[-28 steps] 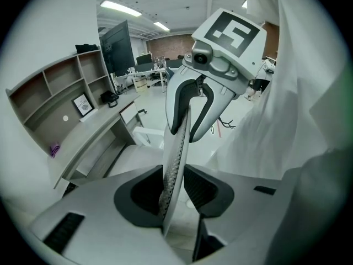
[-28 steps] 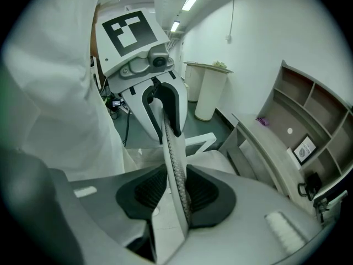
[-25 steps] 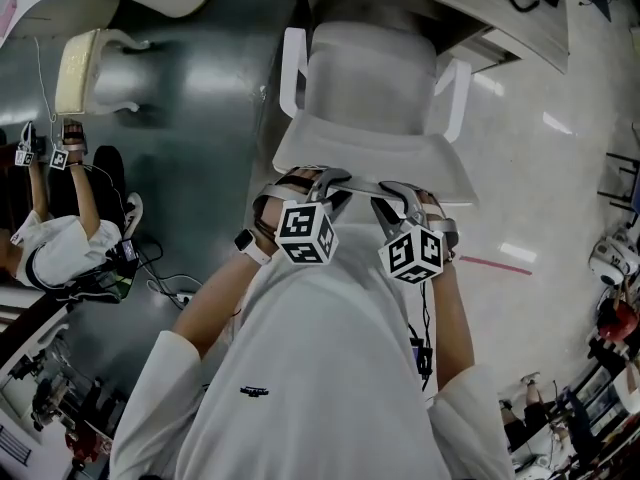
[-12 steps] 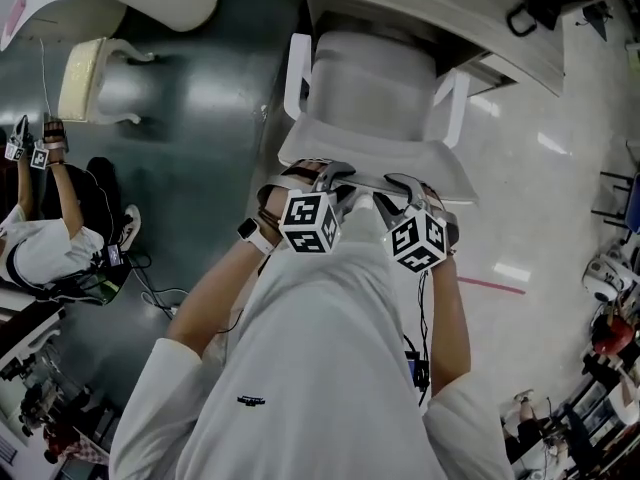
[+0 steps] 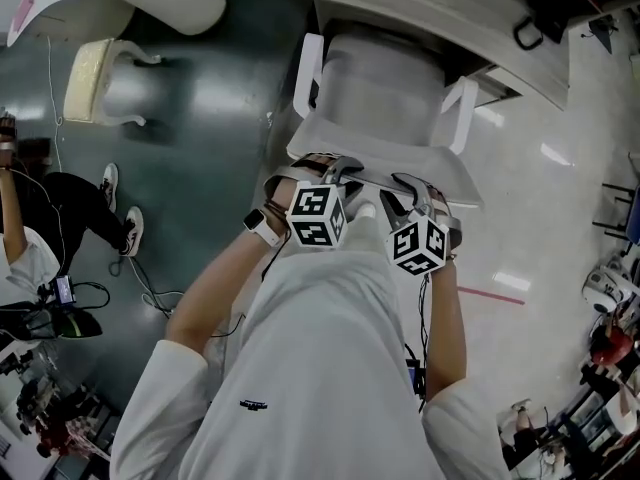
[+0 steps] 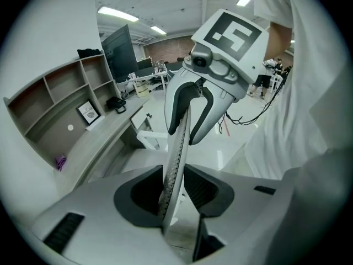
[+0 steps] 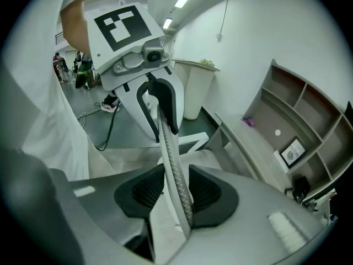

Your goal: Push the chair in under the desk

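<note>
From the head view we look steeply down past the person's shirt onto the chair and the desk. Each gripper view sits close behind its own jaws and looks along the chair's top edge, with the desk to one side. In the left gripper view we face the right gripper, and in the right gripper view the left gripper. All three views share the chair and the desk.

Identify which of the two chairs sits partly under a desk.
The white chair before the person, its front tucked beneath the desk; the cream chair stands out on the dark floor.
</note>
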Demonstrator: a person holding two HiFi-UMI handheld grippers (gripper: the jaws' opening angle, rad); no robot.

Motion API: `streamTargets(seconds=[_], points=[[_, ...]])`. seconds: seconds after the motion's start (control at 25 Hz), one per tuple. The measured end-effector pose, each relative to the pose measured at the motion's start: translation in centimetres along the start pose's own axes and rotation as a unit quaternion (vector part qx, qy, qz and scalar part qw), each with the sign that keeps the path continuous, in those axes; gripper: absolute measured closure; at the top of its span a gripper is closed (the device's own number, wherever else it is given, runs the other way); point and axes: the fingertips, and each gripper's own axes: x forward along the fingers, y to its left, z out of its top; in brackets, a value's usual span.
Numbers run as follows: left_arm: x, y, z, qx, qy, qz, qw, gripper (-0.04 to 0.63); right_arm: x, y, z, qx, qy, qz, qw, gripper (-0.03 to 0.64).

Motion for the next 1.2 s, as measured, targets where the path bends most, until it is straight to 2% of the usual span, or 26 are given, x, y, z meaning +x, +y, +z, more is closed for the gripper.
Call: streamTargets(seconds=[0.12, 0.44, 0.84, 1.2], points=[[0.0, 1.1, -0.2, 0.007, -0.002, 0.009, 0.9999, 0.471, 0.5, -0.7, 0.5, -0.007, -0.001, -0.006, 1.000, 0.470], [0.8, 4.7, -0.8, -0.020, 0.005, -0.004, 0.9998, 0.451, 2.3, -3.2, 1.4, -0.033, -0.006, -0.036, 0.999, 0.486], [1.3, 6.9, 0.1, -0.023, 0.006, -0.002, 0.9997, 0.453, 2.6, -5.6, 1.5, -0.041, -0.006, -0.039, 0.998, 0.488], [2.4, 6.8, 1.8, -0.038, 0.002, 0.006, 0.9992, 0.463, 1.9, -6.9, -0.1, -0.069, -0.007, -0.033, 0.997, 0.486]])
